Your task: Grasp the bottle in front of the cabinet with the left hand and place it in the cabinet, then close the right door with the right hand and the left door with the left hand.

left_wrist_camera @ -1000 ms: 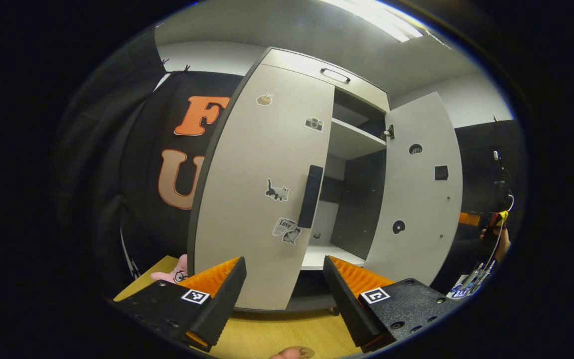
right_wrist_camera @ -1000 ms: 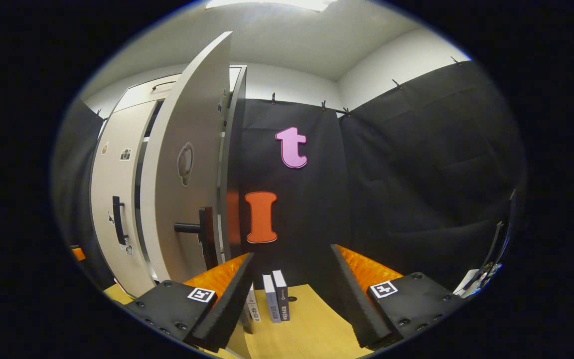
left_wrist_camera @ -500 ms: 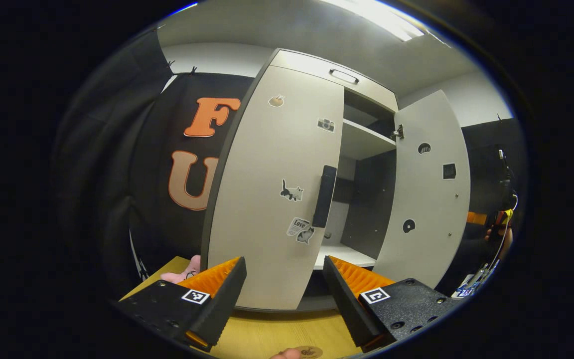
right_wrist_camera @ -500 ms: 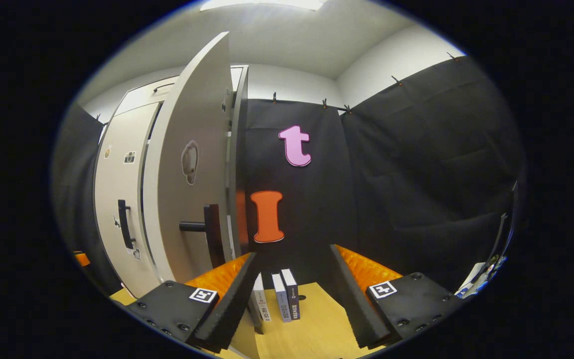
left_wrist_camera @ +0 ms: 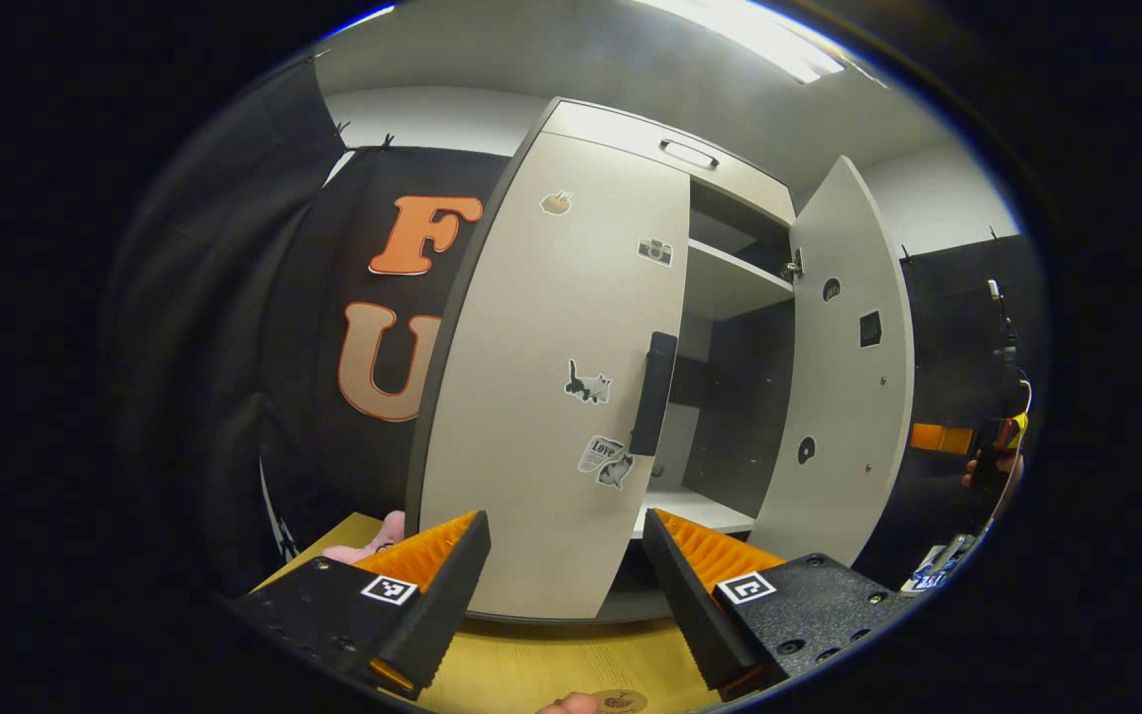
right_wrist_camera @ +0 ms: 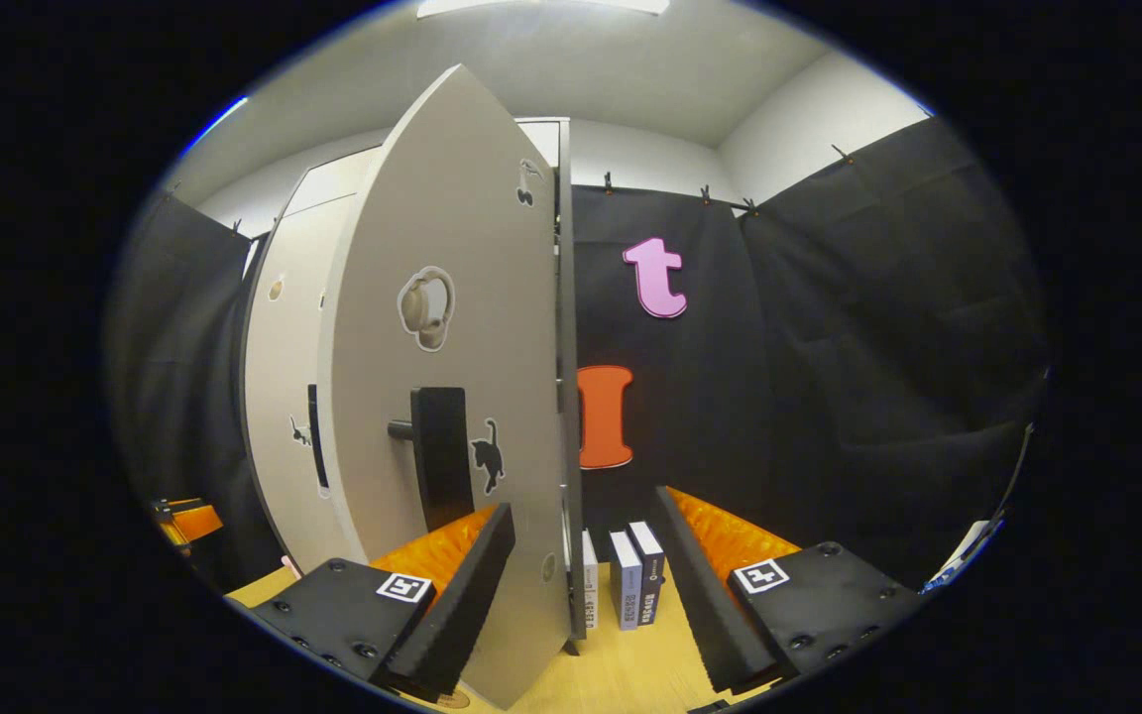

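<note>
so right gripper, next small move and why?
Probably push the right door further toward shut. The right gripper is open, with the door's edge between its fingers, and the left gripper view shows the door still ajar, the cabinet shelf visible behind it.

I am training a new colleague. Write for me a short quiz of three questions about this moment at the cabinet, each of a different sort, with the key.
1. True or false: both doors of the cabinet are fully shut.
2. Multiple choice: what is the left claw holding? A) a bottle B) a door handle C) nothing
3. Short answer: what stands on the table between the fingers of the right claw, beside the right door?

Key:
1. False. The left door and the right door both stand ajar.
2. C. Its fingers are spread apart with nothing between them.
3. A few upright books.
</note>
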A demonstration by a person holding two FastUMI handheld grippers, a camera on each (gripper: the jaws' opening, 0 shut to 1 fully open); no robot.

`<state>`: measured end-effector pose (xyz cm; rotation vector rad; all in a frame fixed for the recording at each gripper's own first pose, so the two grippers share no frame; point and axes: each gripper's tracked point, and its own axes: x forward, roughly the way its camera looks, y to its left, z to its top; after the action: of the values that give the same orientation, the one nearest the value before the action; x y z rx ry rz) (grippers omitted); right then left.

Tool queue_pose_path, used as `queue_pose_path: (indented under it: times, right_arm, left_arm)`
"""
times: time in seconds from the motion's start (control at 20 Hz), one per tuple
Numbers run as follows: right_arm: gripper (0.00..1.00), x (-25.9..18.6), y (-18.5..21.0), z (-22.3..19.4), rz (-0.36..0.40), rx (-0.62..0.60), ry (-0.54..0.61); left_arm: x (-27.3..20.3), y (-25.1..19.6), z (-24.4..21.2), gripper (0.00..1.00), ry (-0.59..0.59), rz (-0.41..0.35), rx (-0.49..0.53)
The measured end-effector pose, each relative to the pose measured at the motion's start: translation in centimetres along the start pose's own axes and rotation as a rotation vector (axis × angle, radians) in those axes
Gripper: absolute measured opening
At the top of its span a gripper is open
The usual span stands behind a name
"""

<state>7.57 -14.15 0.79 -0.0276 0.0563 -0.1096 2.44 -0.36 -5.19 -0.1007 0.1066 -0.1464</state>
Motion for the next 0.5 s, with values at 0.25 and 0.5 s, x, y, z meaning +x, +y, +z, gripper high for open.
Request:
queue_pose_path:
  times: [0.25, 0.5]
  right_arm:
    - [0.95, 1.7, 5.2, -0.8, 0.116, 0.011, 0.018]
    - [0.96, 3.0, 9.3, -1.4, 0.204, 0.023, 0.03]
  left_arm:
    - [-0.7, 1.2, 0.3, 0.95, -0.004, 0.036, 0.002]
    - [-1.4, 2.0, 0.8, 0.95, -0.011, 0.062, 0.017]
